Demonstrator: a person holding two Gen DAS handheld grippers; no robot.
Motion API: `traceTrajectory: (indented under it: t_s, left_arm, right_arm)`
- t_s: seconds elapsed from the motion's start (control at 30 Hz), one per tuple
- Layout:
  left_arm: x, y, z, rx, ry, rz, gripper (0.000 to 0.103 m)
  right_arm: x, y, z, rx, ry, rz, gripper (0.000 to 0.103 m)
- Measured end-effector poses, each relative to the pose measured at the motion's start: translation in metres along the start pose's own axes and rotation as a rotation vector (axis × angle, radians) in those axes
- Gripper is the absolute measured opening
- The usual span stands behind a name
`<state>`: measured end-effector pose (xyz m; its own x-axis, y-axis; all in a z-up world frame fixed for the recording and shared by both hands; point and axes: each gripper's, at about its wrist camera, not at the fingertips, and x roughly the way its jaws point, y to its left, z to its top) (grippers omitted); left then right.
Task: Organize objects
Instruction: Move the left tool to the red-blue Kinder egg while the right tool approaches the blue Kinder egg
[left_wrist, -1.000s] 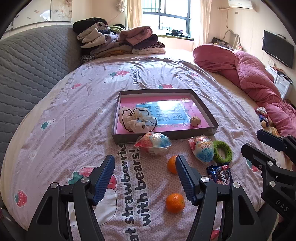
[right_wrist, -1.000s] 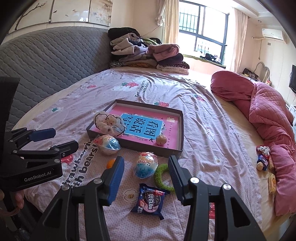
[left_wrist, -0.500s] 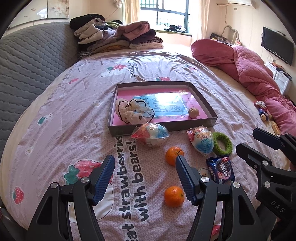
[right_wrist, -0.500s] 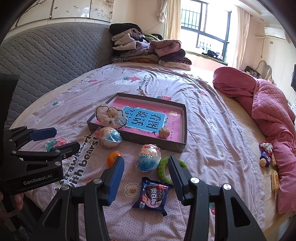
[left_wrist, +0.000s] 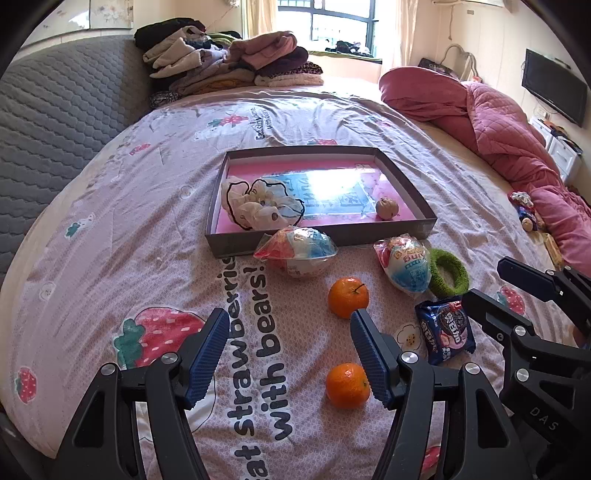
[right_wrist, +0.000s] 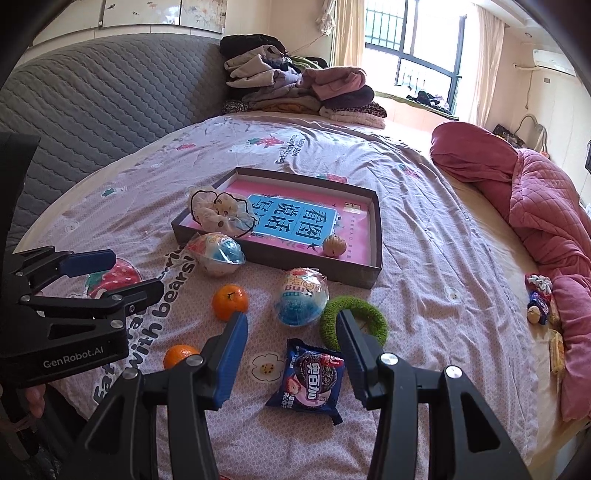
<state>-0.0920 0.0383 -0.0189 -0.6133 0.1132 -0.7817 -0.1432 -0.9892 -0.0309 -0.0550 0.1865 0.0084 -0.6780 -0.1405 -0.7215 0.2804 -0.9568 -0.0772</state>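
A shallow grey box (left_wrist: 317, 242) on the bedspread holds a pink book, a white scrunchie (left_wrist: 258, 206) and a small brown ball (left_wrist: 386, 208). In front of it lie two wrapped toy eggs (left_wrist: 295, 251) (left_wrist: 406, 264), a green ring (left_wrist: 448, 273), two oranges (left_wrist: 348, 297) (left_wrist: 347, 385) and a blue cookie packet (right_wrist: 308, 373). My left gripper (left_wrist: 288, 325) is open over bare bedspread, its right finger between the two oranges. My right gripper (right_wrist: 291, 325) is open just above the cookie packet, which lies between its fingers, untouched.
Folded clothes (right_wrist: 295, 88) are piled at the head of the bed beside a grey quilted headboard (left_wrist: 55, 110). A pink quilt (right_wrist: 546, 206) is bunched along the right side, with small toys (right_wrist: 539, 299) beside it. A hand (right_wrist: 33, 398) shows at the left edge.
The right gripper has sunk slightly towards the cookie packet. The left view has tipped a little, so the objects sit higher in it. Both jaws stand as wide as before.
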Motion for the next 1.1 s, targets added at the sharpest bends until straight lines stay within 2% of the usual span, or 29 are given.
traceTrajectory:
  t_s: [0.4, 1.1]
  left_arm:
    - [0.021, 0.000, -0.001, -0.011, 0.024, -0.014, 0.069]
    - [0.062, 0.001, 0.021, -0.040, 0.060, -0.039, 0.069]
  right_arm:
    - [0.016, -0.004, -0.003, 0.003, 0.020, 0.006, 0.050]
    - [0.049, -0.018, 0.011, 0.013, 0.049, 0.000, 0.050]
